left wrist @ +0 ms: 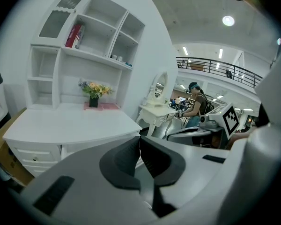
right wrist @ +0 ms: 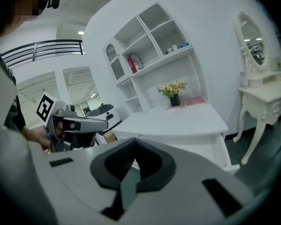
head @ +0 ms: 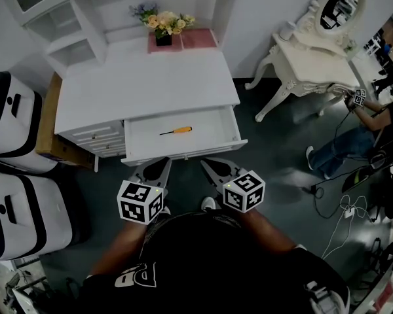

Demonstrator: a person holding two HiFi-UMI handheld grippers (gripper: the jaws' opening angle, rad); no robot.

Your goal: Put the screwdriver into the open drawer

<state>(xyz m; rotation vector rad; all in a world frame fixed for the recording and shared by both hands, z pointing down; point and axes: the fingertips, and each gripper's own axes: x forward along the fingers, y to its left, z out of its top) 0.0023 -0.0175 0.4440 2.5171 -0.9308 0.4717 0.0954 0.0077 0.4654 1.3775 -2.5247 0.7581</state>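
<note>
In the head view a screwdriver (head: 177,131) with an orange handle and dark shaft lies flat inside the open white drawer (head: 213,128) of the desk. Both grippers hover just in front of the drawer's front edge, apart from the screwdriver. My left gripper (head: 162,164) has its jaws together with nothing between them; its dark pads (left wrist: 131,158) meet in the left gripper view. Beside it, my right gripper (head: 207,165) is likewise shut and empty, and its pads (right wrist: 145,161) touch in the right gripper view. Neither gripper view shows the screwdriver.
The white desk top (head: 144,84) carries a flower vase (head: 163,26) on a pink mat, with a shelf unit behind. Black-and-white bulky items (head: 10,110) and a cardboard box (head: 49,120) stand left. A vanity table (head: 311,61), a seated person (head: 373,129) and floor cables (head: 347,208) are right.
</note>
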